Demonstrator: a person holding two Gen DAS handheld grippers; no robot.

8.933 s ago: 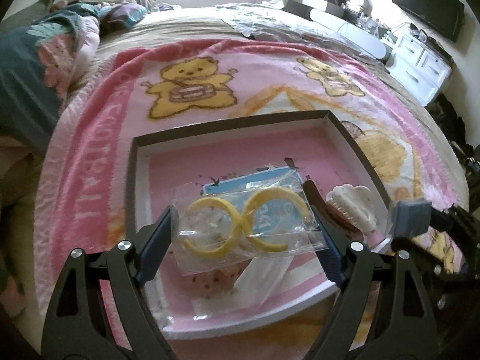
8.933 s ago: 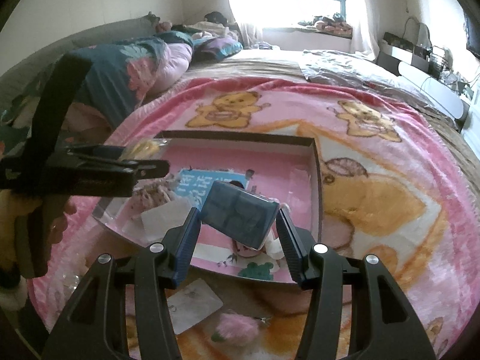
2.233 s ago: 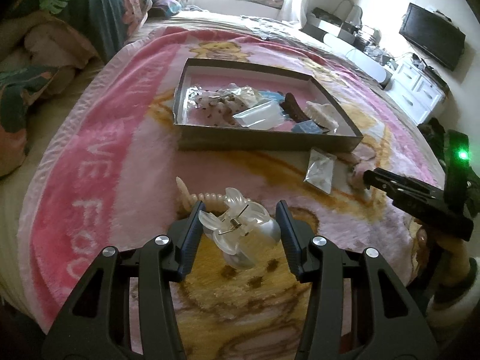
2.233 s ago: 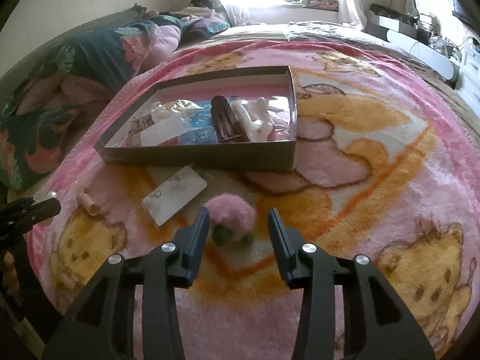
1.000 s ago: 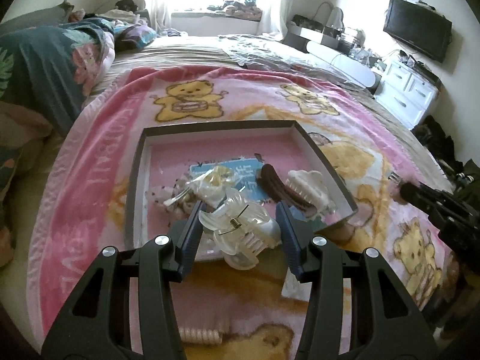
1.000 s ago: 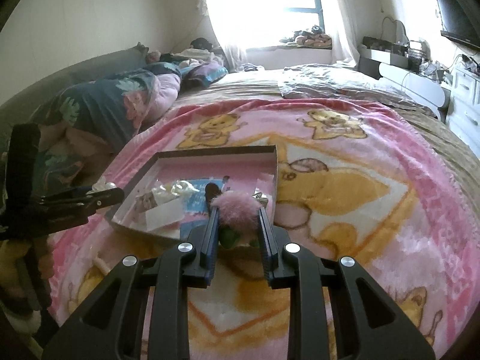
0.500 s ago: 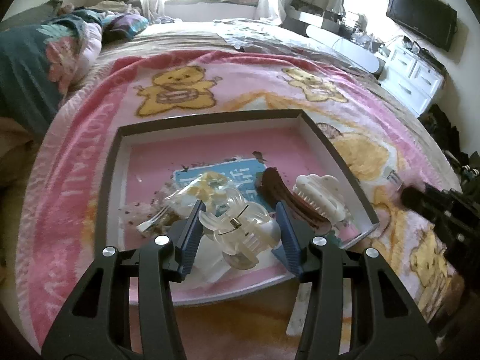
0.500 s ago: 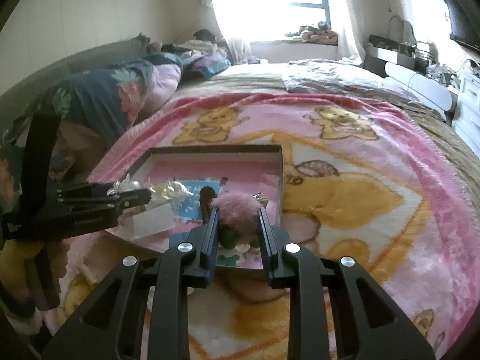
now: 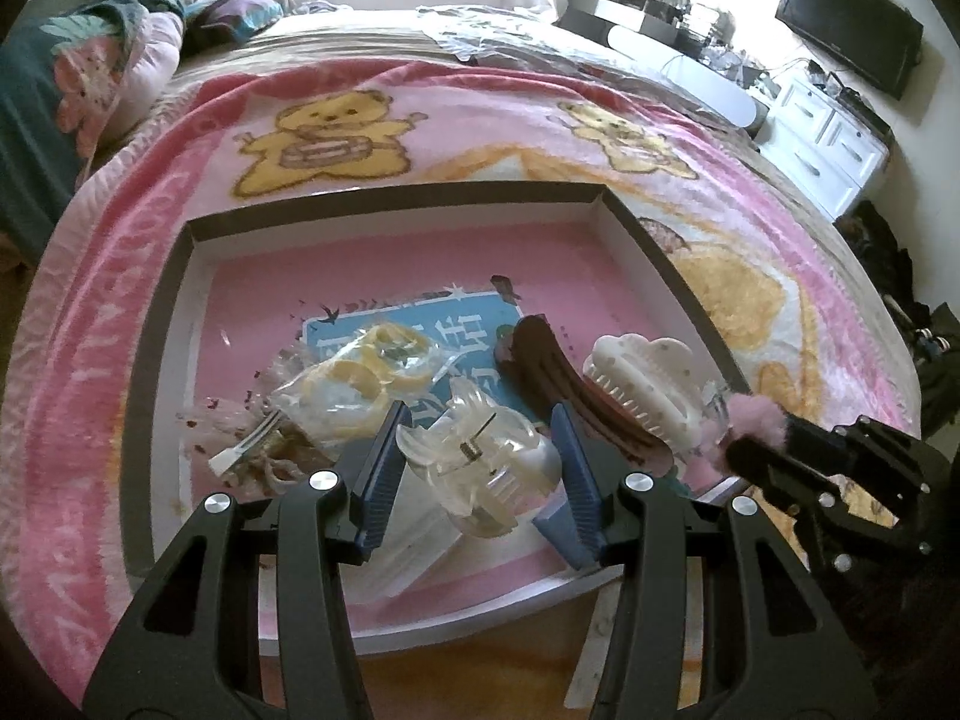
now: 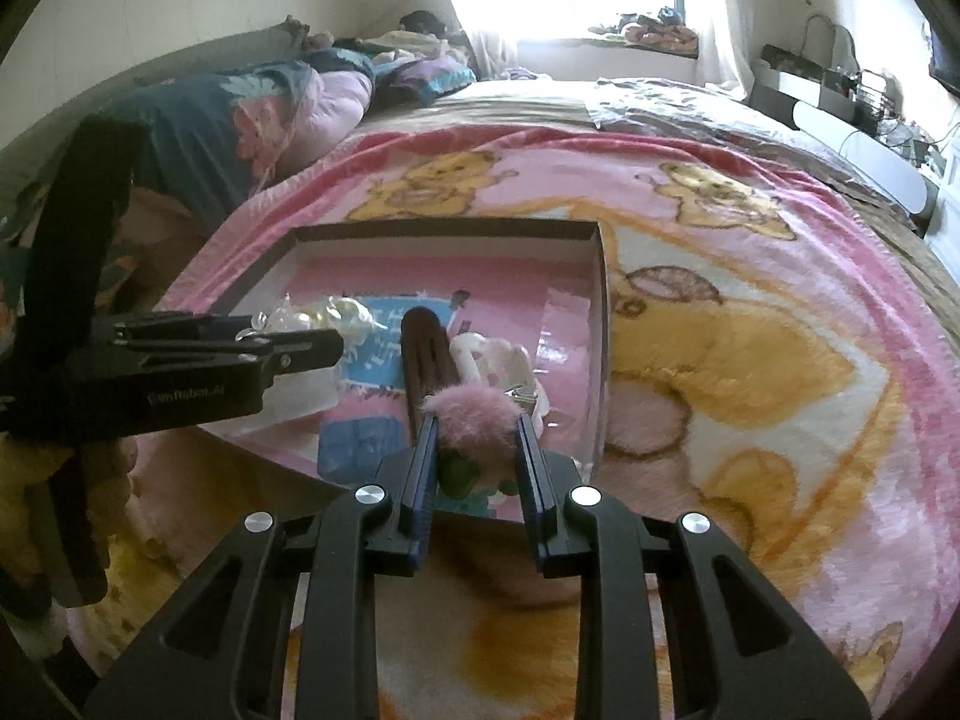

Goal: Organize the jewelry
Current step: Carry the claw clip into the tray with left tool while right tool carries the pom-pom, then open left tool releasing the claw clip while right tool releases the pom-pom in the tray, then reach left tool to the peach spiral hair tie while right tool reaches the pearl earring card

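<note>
Box point(image 9: 180, 276) sits on the pink bear blanket point(image 9: 516, 120) on the bed, already well stocked: bagged yellow hoops point(image 9: 366, 378), a brown barrette point(image 9: 564, 390), a white claw clip point(image 9: 642, 384), a beaded bit in a bag at the near left point(image 9: 252, 450), all lying over the blue card point(image 9: 456, 330) on the pink floor. Your left gripper point(image 9: 477, 450) is over the near part of the box with a clear claw clip point(image 9: 480, 468) between its pads; the jaws look spread, with a visible gap on each side of the clip, so read it as let go or nearly so, the clip tilted and resting low among the bags. I cannot tell whether it is fully settled on the floor of the box. Your right gripper point(image 10: 474, 426) is clamped on the pink pom-pom point(image 10: 474, 414), held above the box's near right corner, just beside the white clip and the barrette's end point(image 10: 423, 354); it is not yet set down. Judged from this: most pieces are in, the clear clip is as good as placed, the pom-pom is the piece in hand. A pale flat packet point(image 9: 582, 666) shows on the blanket outside the near wall, likely one more to fetch. Nothing inside is sorted by kind; it is a loose pile toward the near half, far half bare.
</note>
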